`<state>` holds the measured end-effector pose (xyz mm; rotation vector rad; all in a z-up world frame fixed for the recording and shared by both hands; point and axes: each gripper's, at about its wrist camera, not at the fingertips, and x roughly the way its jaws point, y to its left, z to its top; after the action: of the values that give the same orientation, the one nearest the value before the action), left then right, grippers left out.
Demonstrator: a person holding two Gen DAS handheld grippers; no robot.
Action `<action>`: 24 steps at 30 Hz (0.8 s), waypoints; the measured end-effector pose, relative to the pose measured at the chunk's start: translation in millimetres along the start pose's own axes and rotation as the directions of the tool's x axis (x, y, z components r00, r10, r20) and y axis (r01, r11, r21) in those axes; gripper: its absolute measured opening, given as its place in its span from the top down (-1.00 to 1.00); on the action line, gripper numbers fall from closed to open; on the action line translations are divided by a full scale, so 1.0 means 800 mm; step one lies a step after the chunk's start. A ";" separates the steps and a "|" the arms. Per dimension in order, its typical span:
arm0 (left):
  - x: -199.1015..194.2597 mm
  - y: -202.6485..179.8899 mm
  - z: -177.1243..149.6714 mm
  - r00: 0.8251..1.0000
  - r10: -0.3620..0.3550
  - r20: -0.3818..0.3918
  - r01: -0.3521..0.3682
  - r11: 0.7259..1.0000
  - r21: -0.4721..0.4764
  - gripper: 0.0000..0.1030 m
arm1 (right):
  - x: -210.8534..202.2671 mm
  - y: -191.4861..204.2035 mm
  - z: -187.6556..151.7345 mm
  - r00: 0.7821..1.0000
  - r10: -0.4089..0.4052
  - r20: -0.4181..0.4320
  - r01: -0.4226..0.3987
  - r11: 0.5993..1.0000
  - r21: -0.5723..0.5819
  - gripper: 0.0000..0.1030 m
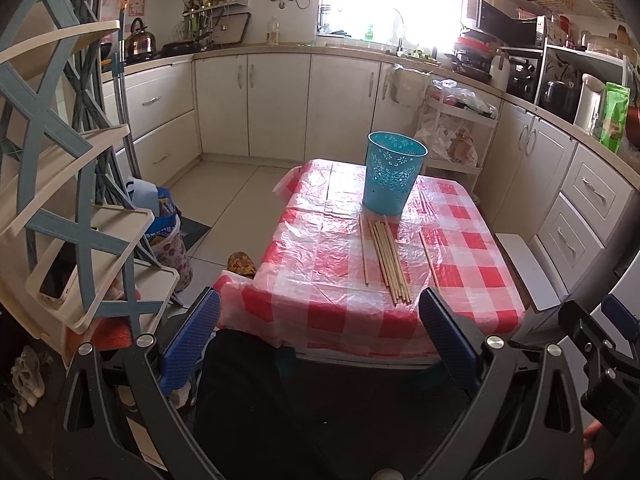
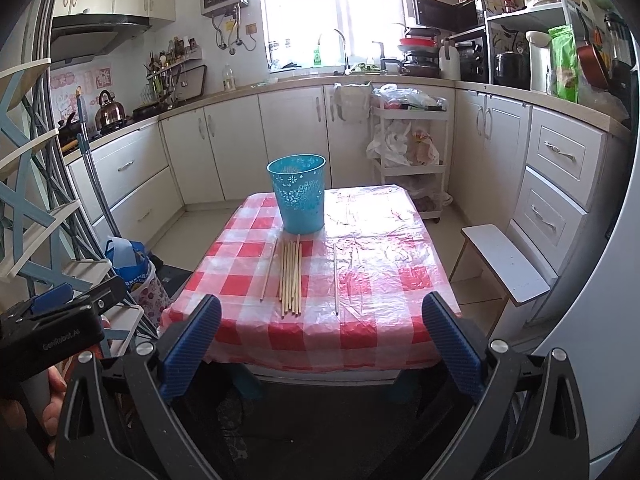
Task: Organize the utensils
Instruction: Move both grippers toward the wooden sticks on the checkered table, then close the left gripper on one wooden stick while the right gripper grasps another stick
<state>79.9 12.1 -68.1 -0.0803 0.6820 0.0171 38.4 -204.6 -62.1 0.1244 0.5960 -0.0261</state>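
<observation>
The chopsticks (image 2: pixel 291 276) lie flat on the worktop (image 2: pixel 372 280), just in front of the blue cup (image 2: pixel 298 194) they likely go in. Both the left gripper (image 1: pixel 320 344) and the right gripper (image 2: pixel 320 344) wait near the worktop's edge, fingers wide and empty.

Wooden chopsticks (image 2: pixel 291 278) lie flat, bundled, before an upright perforated blue bin (image 2: pixel 299 196).

"GenRobot.AI" stands in pale letters on the black body of the left gripper (image 2: pixel 52 320), at the right wrist view's left edge.
</observation>
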 end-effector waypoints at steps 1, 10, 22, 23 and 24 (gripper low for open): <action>0.009 0.002 0.003 1.000 -0.003 -0.010 0.003 1.000 -0.004 -0.85 | 0.008 0.000 0.002 1.000 0.001 -0.007 -0.001 1.000 0.000 -0.87; 0.081 0.012 0.030 0.999 0.001 -0.054 -0.003 1.000 -0.022 -0.85 | 0.082 -0.001 0.020 0.999 -0.005 -0.054 0.005 1.000 0.002 -0.87; 0.176 0.004 0.050 0.994 -0.001 -0.110 0.000 1.000 -0.010 -0.85 | 0.194 -0.013 0.037 0.994 -0.008 -0.113 0.006 1.000 -0.020 -0.87; 0.188 0.002 0.053 0.993 -0.010 -0.118 0.009 1.000 -0.012 -0.85 | 0.206 -0.014 0.038 0.993 -0.013 -0.115 0.009 1.000 -0.028 -0.87; 0.197 0.000 0.055 0.992 -0.018 -0.127 0.016 1.000 -0.014 -0.85 | 0.220 -0.015 0.040 0.992 -0.014 -0.124 0.010 0.999 -0.036 -0.82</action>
<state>230.0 14.0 -133.2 -0.0997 0.8090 0.0000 201.2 -218.6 -136.2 0.0888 0.7214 -0.0198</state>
